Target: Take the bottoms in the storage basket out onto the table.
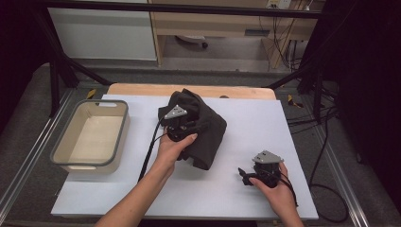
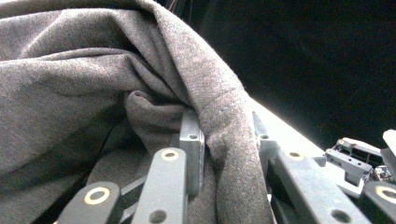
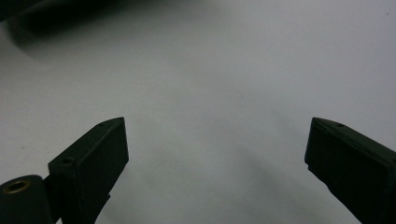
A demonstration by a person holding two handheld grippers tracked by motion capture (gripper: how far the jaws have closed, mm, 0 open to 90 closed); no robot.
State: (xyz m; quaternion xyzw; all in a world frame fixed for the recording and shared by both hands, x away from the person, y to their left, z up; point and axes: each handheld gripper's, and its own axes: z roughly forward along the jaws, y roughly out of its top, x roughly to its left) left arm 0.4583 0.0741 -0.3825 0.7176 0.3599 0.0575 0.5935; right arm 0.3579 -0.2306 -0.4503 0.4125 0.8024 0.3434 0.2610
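A dark grey cloth lies bunched in the middle of the white table top. My left gripper is pressed into its left side and is shut on a fold of it. In the left gripper view the cloth drapes over and between the jaws of the left gripper, which pinch a ridge of fabric. My right gripper rests low near the table's front right, apart from the cloth. In the right gripper view the right gripper is open over the bare table top.
A grey-rimmed beige tub stands at the left of the table with nothing in it. Black frame bars and cables run along the back and right side. The right gripper appears low at the right of the left gripper view.
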